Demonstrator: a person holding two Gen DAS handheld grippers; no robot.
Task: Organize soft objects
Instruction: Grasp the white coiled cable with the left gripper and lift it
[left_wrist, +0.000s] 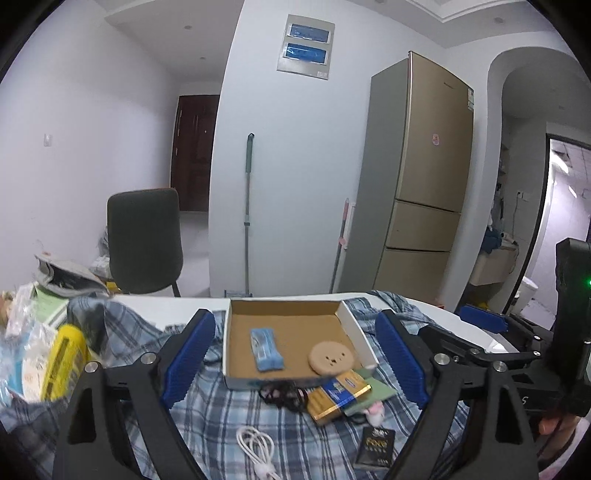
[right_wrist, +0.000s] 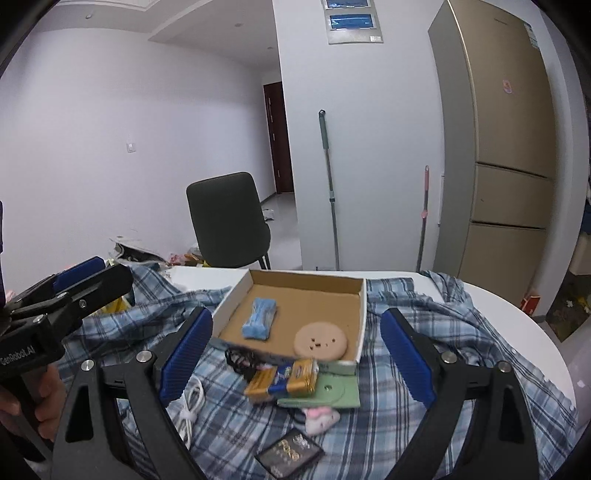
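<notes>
An open cardboard box sits on a blue plaid cloth. Inside lie a folded blue soft pack and a round tan puff. In front of the box lie a black hair tie, a gold and blue packet, a green card, a small pink and white plush, a white cable and a black packet. My left gripper and right gripper are both open and empty, above these items.
A yellow pack and plastic bags lie at the left. A dark chair stands behind the white round table. Mops and a fridge stand by the wall.
</notes>
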